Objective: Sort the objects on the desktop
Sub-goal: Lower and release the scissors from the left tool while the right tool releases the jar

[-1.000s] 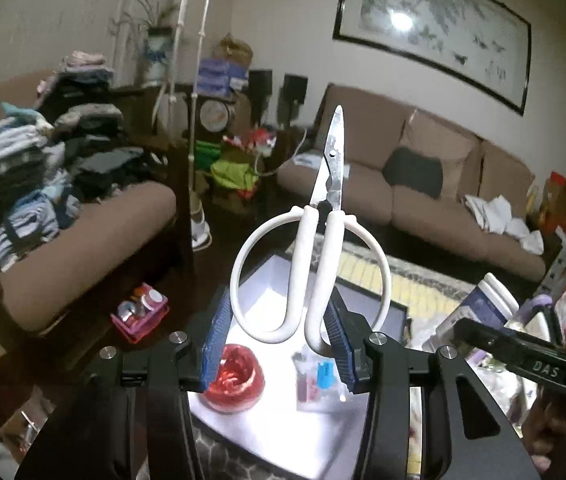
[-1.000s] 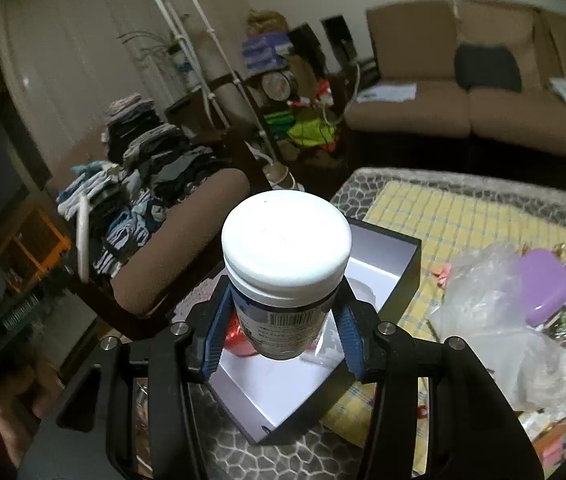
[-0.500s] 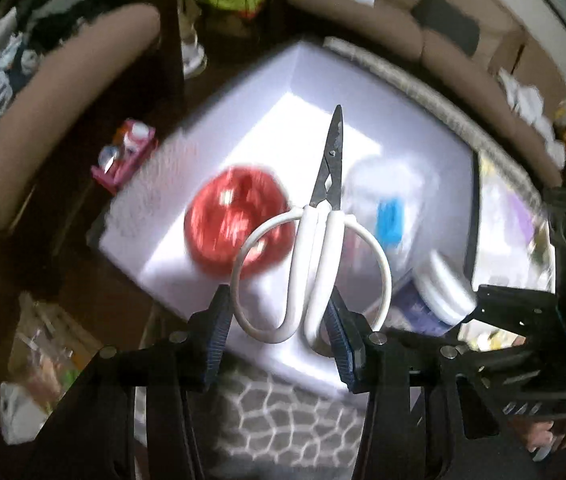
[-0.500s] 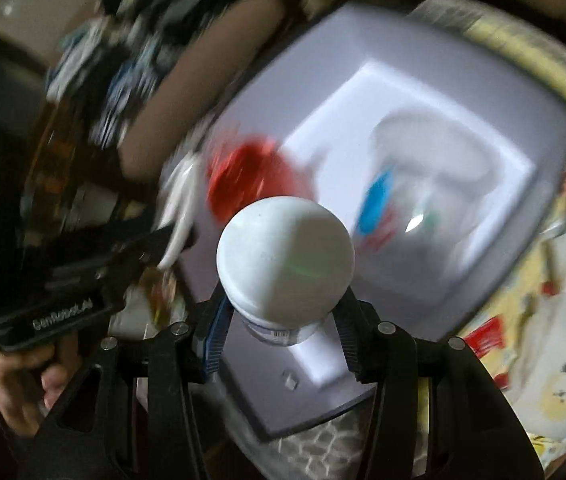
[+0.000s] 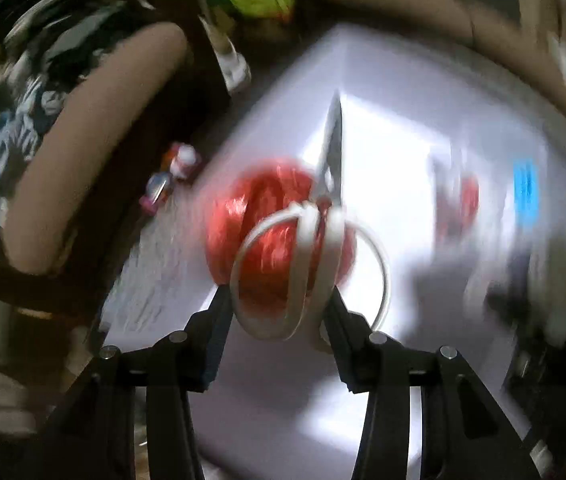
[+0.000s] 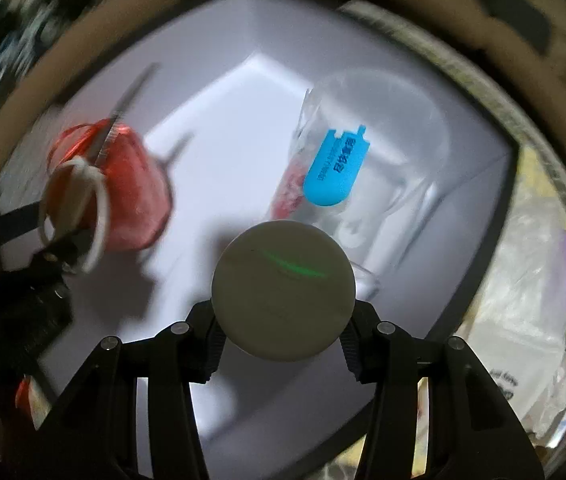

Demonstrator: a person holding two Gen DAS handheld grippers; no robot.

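Left wrist view: the left gripper [image 5: 279, 312] clamps the scissors [image 5: 311, 256] by their white loop handles, blade pointing straight ahead and down into the white box [image 5: 383, 92]. Its long axis runs toward the box's far corner, just over the red ball [image 5: 271, 236]. Motion blur hides any writing.

Right wrist view: the right gripper [image 6: 283, 320] grips the jar [image 6: 283, 288] by its sides, white lid toward the camera, over the box floor near its front wall. Ahead lies a clear bag [image 6: 363, 152] with a blue tag [image 6: 335, 172] bearing dark print, too small to read. The scissors hang at far left, over the red ball.
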